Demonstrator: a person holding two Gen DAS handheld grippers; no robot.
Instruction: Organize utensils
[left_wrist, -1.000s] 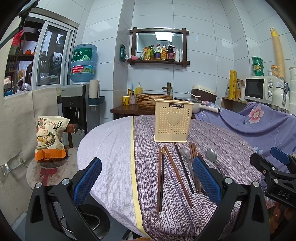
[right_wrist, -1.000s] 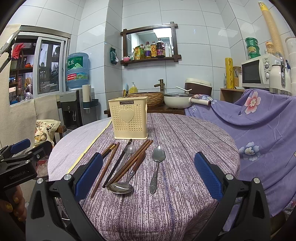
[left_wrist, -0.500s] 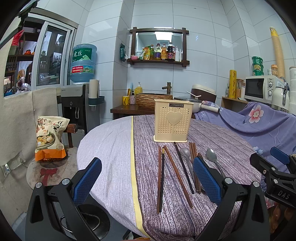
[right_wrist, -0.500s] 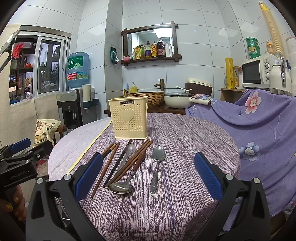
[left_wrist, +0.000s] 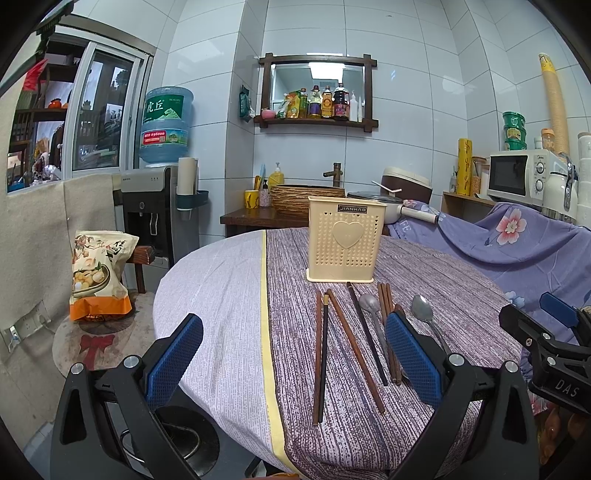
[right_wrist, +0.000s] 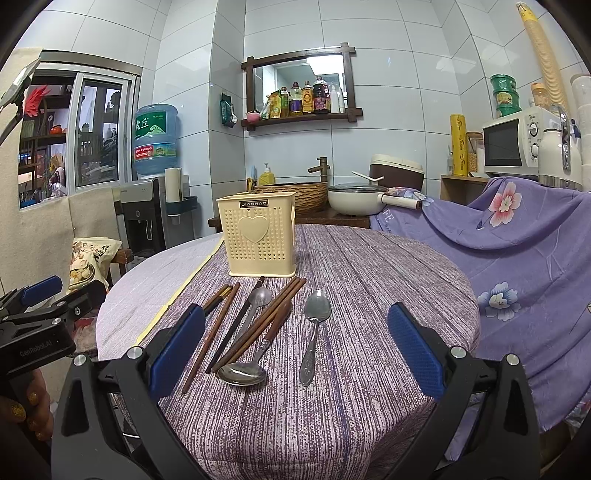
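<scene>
A cream perforated utensil holder with a heart stands upright on the round table; it also shows in the right wrist view. In front of it lie several brown and dark chopsticks and three metal spoons. My left gripper is open and empty, low over the table's near edge. My right gripper is open and empty, just short of the utensils. Each gripper shows at the edge of the other's view.
The table has a purple striped cloth with a pale part on the left. A stool with a snack bag stands left. A water dispenser, a side counter with a basket and pot, and a flower-draped microwave shelf stand behind.
</scene>
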